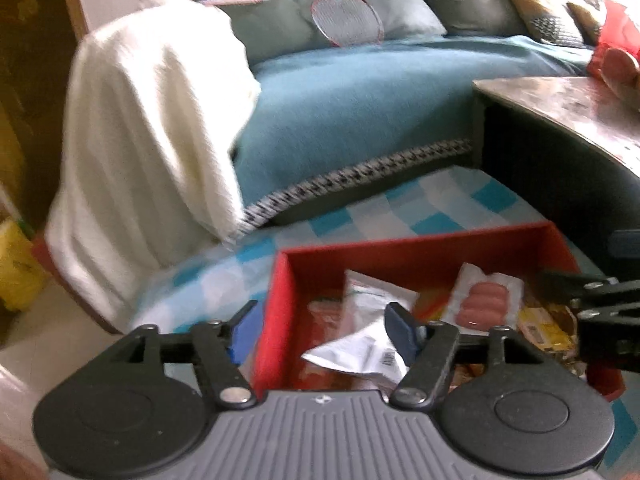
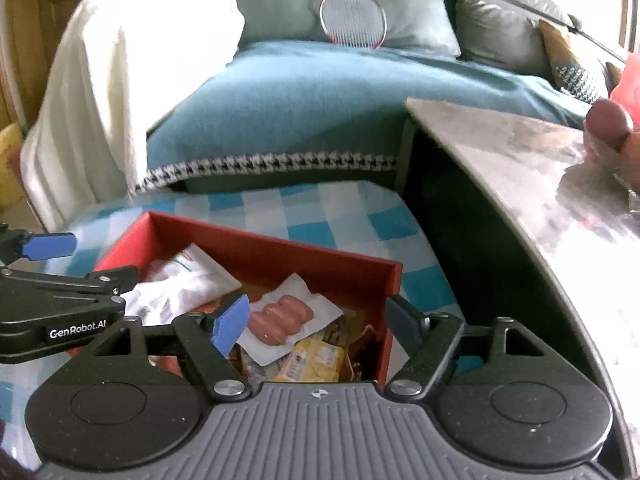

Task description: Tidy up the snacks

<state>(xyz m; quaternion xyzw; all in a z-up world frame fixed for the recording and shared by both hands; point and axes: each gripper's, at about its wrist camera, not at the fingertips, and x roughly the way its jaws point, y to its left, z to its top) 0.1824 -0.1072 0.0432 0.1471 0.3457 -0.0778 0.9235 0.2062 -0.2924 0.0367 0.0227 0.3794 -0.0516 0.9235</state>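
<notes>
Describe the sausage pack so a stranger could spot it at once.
Find the red box on the blue checked cloth before the sofa. Among its wrappers, the sausage pack lies on top: a clear packet showing plump pink sausages side by side, unlike the white and yellow packets beside it.

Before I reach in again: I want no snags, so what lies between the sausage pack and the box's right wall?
In the right wrist view, a yellow packet and crinkled wrappers lie between the sausage pack and the red box wall.

I'm working in a home living room: a cushioned sofa (image 2: 320, 92) is carrying a badminton racket (image 2: 352, 20) and draped white blanket (image 2: 120, 80).
</notes>
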